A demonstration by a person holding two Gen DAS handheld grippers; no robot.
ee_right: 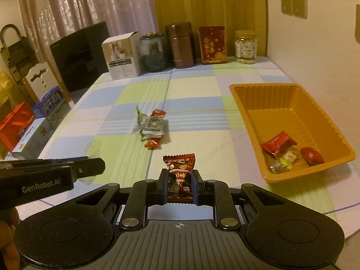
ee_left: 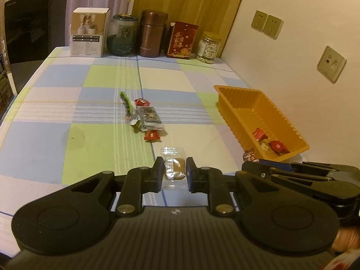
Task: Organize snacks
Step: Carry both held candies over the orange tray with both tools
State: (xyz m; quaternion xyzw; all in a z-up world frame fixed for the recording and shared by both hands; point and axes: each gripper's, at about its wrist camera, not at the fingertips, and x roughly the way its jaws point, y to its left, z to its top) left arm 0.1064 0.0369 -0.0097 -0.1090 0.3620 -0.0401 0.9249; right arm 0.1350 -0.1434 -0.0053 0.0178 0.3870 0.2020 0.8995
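Note:
My left gripper [ee_left: 174,171] is shut on a clear-wrapped brown snack [ee_left: 175,168], held above the checked tablecloth. My right gripper [ee_right: 179,184] is shut on a dark red wrapped candy [ee_right: 180,175]. An orange tray [ee_right: 319,112] stands at the right by the wall and holds several wrapped sweets [ee_right: 285,150]; it also shows in the left wrist view [ee_left: 227,96]. A small pile of snacks [ee_left: 144,118] lies mid-table, with a green packet, a grey packet and red candies; it also shows in the right wrist view [ee_right: 151,127]. The left gripper's side shows in the right wrist view [ee_right: 67,171].
Along the table's back edge stand a white box [ee_left: 88,32], a green jar [ee_left: 122,36], a brown canister [ee_left: 153,33], a red box [ee_left: 181,40] and a clear jar [ee_left: 208,47]. A black monitor [ee_left: 33,24] is at the left. The wall is on the right.

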